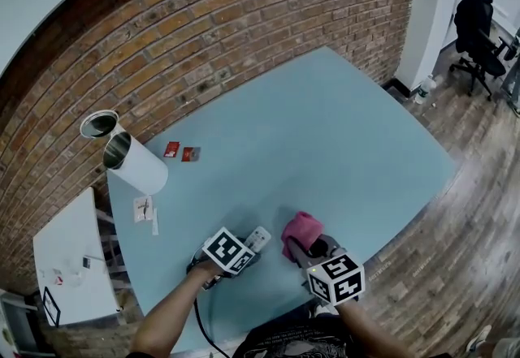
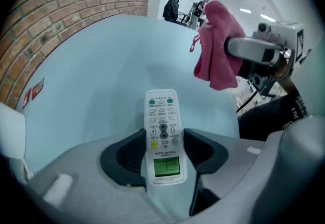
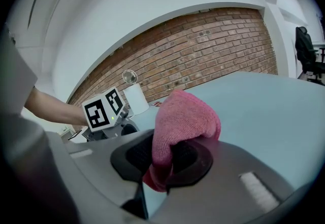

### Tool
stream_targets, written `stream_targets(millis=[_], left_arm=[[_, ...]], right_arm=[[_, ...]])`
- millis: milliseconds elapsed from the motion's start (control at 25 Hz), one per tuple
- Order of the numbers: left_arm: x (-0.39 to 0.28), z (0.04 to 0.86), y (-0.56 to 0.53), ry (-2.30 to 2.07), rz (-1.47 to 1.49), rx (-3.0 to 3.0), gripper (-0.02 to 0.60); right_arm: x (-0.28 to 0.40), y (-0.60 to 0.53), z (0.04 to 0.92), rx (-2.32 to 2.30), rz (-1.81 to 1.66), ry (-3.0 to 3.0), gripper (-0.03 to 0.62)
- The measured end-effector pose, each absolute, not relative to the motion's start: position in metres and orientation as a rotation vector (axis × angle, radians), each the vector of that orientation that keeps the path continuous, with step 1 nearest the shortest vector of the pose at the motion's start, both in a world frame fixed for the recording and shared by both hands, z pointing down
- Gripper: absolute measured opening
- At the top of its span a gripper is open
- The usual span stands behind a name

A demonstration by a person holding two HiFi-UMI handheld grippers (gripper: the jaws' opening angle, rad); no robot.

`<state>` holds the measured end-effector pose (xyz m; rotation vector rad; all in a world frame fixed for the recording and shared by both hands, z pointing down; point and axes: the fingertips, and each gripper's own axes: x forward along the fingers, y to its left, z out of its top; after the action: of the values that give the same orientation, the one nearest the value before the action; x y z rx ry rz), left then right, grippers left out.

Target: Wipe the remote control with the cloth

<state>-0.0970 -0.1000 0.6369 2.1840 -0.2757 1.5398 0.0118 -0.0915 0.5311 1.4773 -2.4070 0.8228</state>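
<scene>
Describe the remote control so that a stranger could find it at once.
Find the pale blue table by the brick wall and look at its near edge. The remote control lies there between the jaws of the left gripper, which press its sides. It is a flat white bar with buttons and a green screen, unlike the soft pink cloth beside it.

Remote control [image 2: 163, 131], white, display end nearest, lying on blue table [image 2: 101, 60]; left gripper [image 2: 165, 153] pads apparently touching both its sides. Cloth [image 2: 218, 45], pink, hanging from right gripper [image 2: 242, 48], upper right.
</scene>
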Motion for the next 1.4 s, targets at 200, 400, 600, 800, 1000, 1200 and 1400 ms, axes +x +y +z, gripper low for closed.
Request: stream_targets(millis=[200, 400, 600, 800, 1000, 1200, 1400], left_arm=[[-0.09, 0.604, -0.103, -0.311, 1.11, 2.169, 0.233], [-0.076, 0.548, -0.108, -0.262, 0.55, 2.129, 0.235], [-0.061, 0.484, -0.098, -0.046, 0.052, 2.036, 0.235], [-0.056, 0.43, -0.086, 0.205, -0.326, 1.959, 0.235], [-0.055, 0.408, -0.087, 0.324, -0.479, 1.912, 0.235], [-0.065, 0.407, -0.098, 0.351, -0.523, 1.882, 0.235], [-0.079, 0.402, -0.114, 0.37, -0.624, 1.806, 0.235]], right_arm=[[0.015, -0.094, 0.523, 1.487, 0.798, -2.429, 0.063], [0.011, -0.102, 0.498, 1.468, 0.696, -2.488, 0.063], [-0.004, -0.115, 0.447, 1.355, 0.458, -2.604, 0.063], [-0.034, -0.12, 0.38, 1.165, 0.079, -2.698, 0.063], [-0.057, -0.124, 0.355, 0.95, -0.212, -2.679, 0.063], [-0.071, -0.127, 0.357, 0.824, -0.312, -2.6, 0.063], [-0.089, -0.128, 0.361, 0.774, -0.336, -2.562, 0.063]])
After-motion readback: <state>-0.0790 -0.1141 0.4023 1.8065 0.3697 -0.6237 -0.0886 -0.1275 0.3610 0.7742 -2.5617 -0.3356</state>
